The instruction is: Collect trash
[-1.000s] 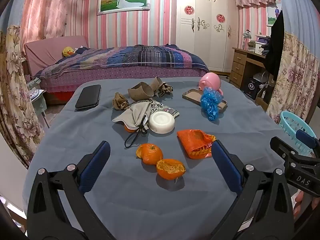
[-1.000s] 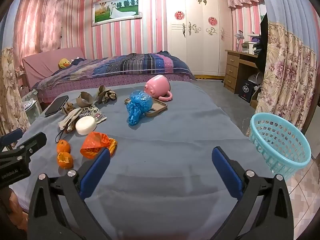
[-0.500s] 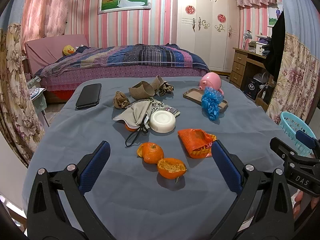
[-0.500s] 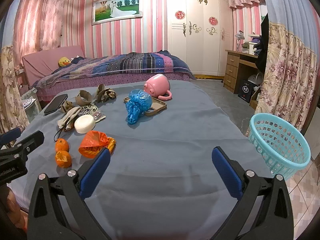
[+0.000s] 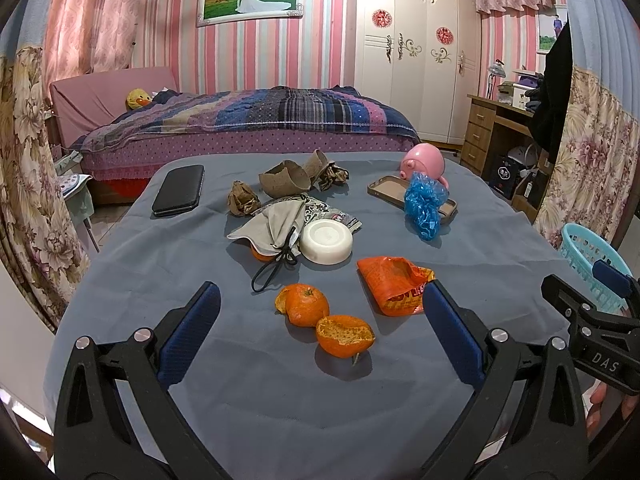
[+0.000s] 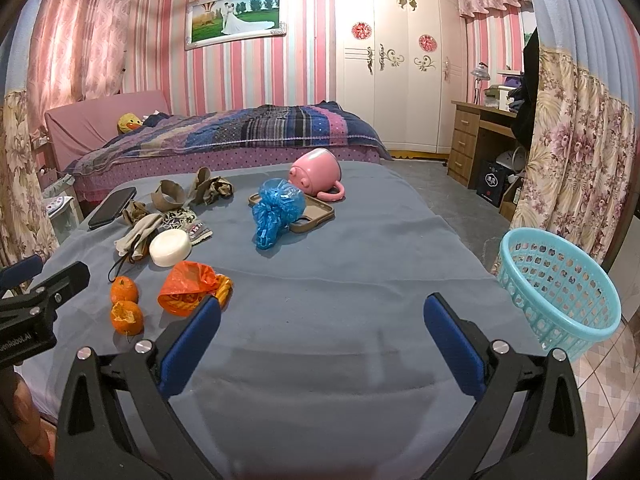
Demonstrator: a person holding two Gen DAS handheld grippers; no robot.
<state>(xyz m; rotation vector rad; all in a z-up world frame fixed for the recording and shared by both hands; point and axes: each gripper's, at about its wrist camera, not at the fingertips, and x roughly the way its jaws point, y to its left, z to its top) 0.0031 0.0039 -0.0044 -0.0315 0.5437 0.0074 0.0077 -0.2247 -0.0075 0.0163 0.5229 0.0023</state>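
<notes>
Two orange peel halves (image 5: 325, 318) (image 6: 126, 304) lie on the blue-grey tablecloth (image 5: 280, 392), just ahead of my open left gripper (image 5: 320, 312). An orange snack wrapper (image 5: 394, 284) (image 6: 192, 288) sits to their right. Farther back are a crumpled blue plastic bag (image 5: 426, 204) (image 6: 276, 210) and brown paper scraps (image 5: 286, 180) (image 6: 192, 192). My right gripper (image 6: 320, 320) is open over bare cloth at the table's right side. A turquoise basket (image 6: 558, 286) (image 5: 592, 256) stands on the floor beyond the right edge.
A white bowl (image 5: 326, 242), a grey cloth pouch (image 5: 272, 226), a black phone (image 5: 178, 196), a phone case (image 5: 394, 192) and a pink mug (image 5: 424, 164) also lie on the table. A bed (image 5: 248, 120) stands behind; a desk (image 6: 480, 136) at right.
Both views have shifted only slightly; the objects on the table sit a touch lower and closer in the left wrist view. Both grippers stay open.
</notes>
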